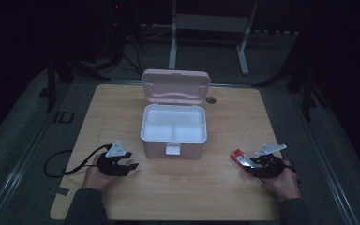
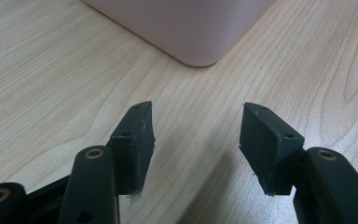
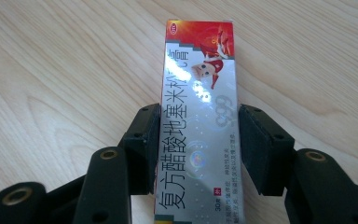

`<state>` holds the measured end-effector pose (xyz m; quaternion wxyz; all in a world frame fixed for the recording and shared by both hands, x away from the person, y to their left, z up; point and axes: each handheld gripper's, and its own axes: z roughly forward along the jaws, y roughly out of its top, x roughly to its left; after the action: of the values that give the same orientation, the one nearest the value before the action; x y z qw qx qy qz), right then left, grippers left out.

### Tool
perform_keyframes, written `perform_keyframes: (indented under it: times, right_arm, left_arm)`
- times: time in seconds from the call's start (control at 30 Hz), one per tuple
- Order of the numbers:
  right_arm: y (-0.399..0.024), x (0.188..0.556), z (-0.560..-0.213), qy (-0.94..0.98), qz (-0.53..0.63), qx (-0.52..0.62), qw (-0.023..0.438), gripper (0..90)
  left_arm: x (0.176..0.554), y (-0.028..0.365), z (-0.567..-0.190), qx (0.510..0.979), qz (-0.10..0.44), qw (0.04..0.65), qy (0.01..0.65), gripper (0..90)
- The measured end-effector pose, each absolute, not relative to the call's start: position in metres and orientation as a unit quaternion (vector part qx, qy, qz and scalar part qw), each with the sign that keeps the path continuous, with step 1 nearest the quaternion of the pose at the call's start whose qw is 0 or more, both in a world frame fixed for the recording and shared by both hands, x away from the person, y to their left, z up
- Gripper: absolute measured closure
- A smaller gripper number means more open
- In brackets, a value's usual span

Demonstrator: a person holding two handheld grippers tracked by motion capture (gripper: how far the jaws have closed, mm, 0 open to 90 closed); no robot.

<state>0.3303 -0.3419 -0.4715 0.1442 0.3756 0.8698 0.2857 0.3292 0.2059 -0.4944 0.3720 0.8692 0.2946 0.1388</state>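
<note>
A slim red and silver medicine box (image 3: 200, 70) with printed characters lies lengthwise between my right gripper's (image 3: 198, 128) jaws, and both pads press its long sides. In the high view this box (image 1: 240, 158) sits low over the table (image 1: 215, 187) at the right, with the right gripper (image 1: 249, 164) behind it. My left gripper (image 1: 130, 162) rests at the left near the table, open with nothing between its jaws (image 2: 196, 130). It points at the lower corner of the pink storage box (image 2: 186, 28).
The pink storage box (image 1: 173, 140) stands in the middle of the table with its lid (image 1: 176, 86) raised at the back, showing white inner compartments. A small round grommet (image 1: 210, 100) sits behind it. A metal stand (image 1: 211, 23) is on the floor beyond the table.
</note>
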Motion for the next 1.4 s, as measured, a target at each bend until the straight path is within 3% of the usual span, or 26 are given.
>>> perform_keyframes:
  times: [0.4, 0.63, 0.93, 1.2, 1.4]
  right_arm:
    - [-0.348, 0.330, -0.470, 0.869, 0.284, 0.380, 0.142, 47.8]
    - [-0.340, 0.330, -0.452, 0.858, 0.311, 0.374, 0.163, 42.6]
    - [-0.292, 0.342, -0.422, 0.860, 0.345, 0.334, 0.173, 43.4]
    - [-0.253, 0.356, -0.402, 0.837, 0.403, 0.334, 0.160, 52.2]
    - [-0.226, 0.361, -0.381, 0.830, 0.433, 0.313, 0.161, 48.5]
  left_arm:
    - [0.329, 0.206, -0.493, 0.868, 0.139, 0.376, 0.295, 44.8]
    - [0.329, 0.214, -0.480, 0.847, 0.134, 0.416, 0.303, 44.4]
    - [0.328, 0.219, -0.442, 0.817, 0.167, 0.442, 0.330, 42.2]
    - [0.336, 0.217, -0.402, 0.783, 0.190, 0.483, 0.342, 41.0]
    - [0.352, 0.203, -0.389, 0.779, 0.199, 0.480, 0.351, 39.7]
